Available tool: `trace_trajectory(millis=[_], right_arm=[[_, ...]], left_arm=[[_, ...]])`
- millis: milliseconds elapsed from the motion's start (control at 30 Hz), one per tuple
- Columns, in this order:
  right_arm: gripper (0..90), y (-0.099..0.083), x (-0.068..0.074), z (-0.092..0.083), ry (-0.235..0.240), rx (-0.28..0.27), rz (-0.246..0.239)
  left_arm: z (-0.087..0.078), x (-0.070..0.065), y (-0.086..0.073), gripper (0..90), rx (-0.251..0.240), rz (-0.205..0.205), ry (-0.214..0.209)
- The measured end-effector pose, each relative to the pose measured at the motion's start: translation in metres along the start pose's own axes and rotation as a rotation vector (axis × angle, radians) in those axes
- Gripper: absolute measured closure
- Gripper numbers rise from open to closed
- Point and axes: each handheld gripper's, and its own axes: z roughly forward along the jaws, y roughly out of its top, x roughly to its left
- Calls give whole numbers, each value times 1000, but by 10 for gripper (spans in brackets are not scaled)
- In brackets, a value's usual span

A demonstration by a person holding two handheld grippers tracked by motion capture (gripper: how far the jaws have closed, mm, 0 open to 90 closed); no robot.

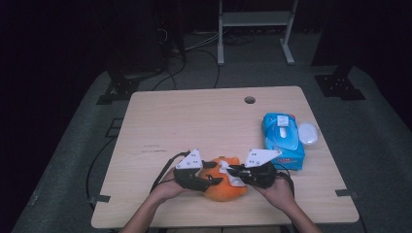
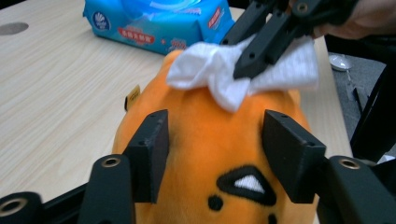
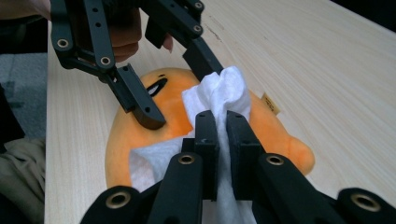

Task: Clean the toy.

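An orange plush toy [image 1: 224, 190] with a drawn face lies near the table's front edge. My left gripper [image 2: 215, 144] reaches in from the toy's left, and its two pads press into the toy's sides just behind the face. A crumpled white wipe [image 2: 205, 70] rests on top of the toy. My right gripper [image 3: 222, 121] comes in from the right and is shut on that wipe [image 3: 224, 88], holding it against the toy's back [image 3: 271, 126]. In the high view the left gripper [image 1: 214, 180] and right gripper [image 1: 232, 171] meet over the toy.
A blue pack of wet wipes [image 1: 283, 138] lies on the wooden table [image 1: 194, 121] right of the toy, with a small white round lid [image 1: 308, 132] beside it. A cable hole [image 1: 249, 100] sits near the far edge. Cables trail off the table's left side.
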Motion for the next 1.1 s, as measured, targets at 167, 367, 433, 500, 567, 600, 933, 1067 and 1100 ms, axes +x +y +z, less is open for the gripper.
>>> trace_trajectory(millis=[167,367,433,500,567,600,933,1067,1100], right_arm=[[834,-8,-15,-2,-10,1,43],[834,-17,-28,-8,-35,-1,104],[834,-11,-21,-9,-14,-21,85],[833,-9,-17,-9,3,-33,83],[833,-3,-7,-6,30,-39,44],[834,-2,-1,-2,22,-14,11],[834,-26,-35,-7,-57,38,124],[834,-22,-33,-10,-44,3,135],[834,-18,-30,-11,-26,-23,136]], left_arm=[[-2,4,-4,435,2,-17,9],[-3,8,-7,435,2,-37,8],[-3,9,-8,435,0,-41,14],[-3,9,-9,435,-3,-44,14],[-3,10,-9,435,-5,-46,13],[-4,9,-10,435,-3,-47,9],[-3,9,-10,435,-5,-46,1],[0,8,-10,435,-7,-45,-8],[2,7,-10,435,-8,-42,-9]])
